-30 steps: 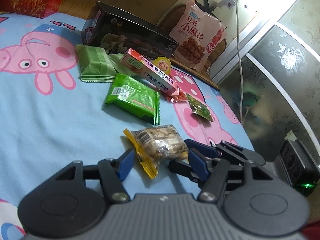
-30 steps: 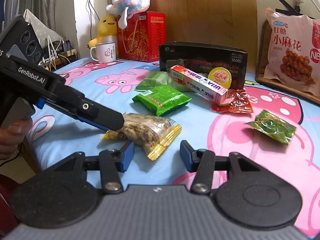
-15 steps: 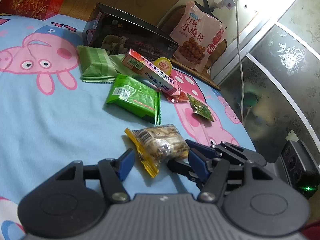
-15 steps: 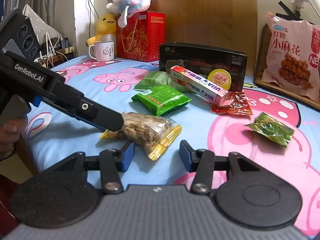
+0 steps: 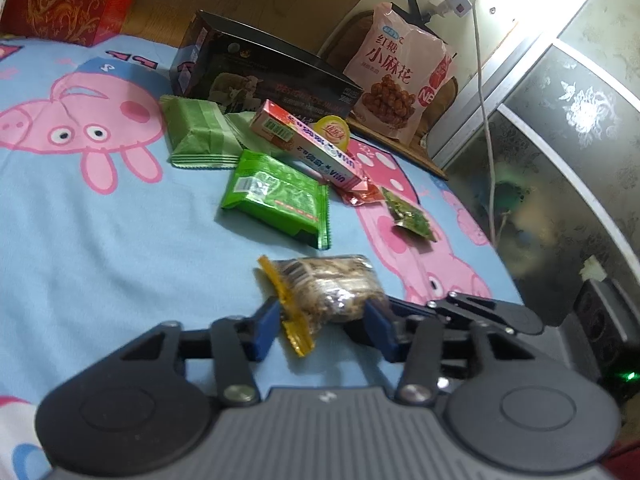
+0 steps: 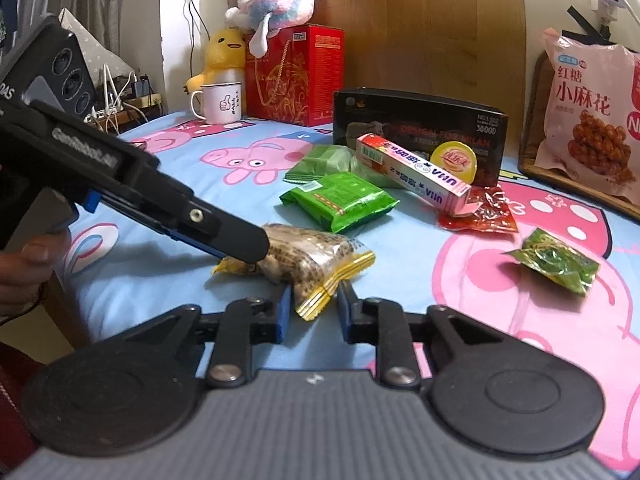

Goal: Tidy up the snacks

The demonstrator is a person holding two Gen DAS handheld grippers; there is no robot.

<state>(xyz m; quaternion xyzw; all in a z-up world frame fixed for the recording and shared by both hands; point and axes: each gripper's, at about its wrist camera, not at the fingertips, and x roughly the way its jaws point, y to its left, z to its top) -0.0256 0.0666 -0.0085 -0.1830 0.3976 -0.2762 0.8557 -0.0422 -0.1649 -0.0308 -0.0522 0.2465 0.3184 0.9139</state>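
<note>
The clear nut packet [image 5: 328, 292] with yellow crimped ends is found on the bed sheet [image 5: 100, 240], at 12 o'clock from both grippers. Its body is bracketed by the left gripper [image 5: 322, 328], jaws narrowed onto it, though firm contact cannot be told. Its near yellow end, at 12 o'clock, is bracketed by the right gripper [image 6: 314, 310], jaws nearly together. The packet's long axis is seen to run from one gripper to the other.

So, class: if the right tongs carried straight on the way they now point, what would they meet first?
The right tongs would first meet the peanut packet, whose yellow crimped end already lies between their fingers. Beyond it lies the green snack packet, though depth is hard to judge.
</note>
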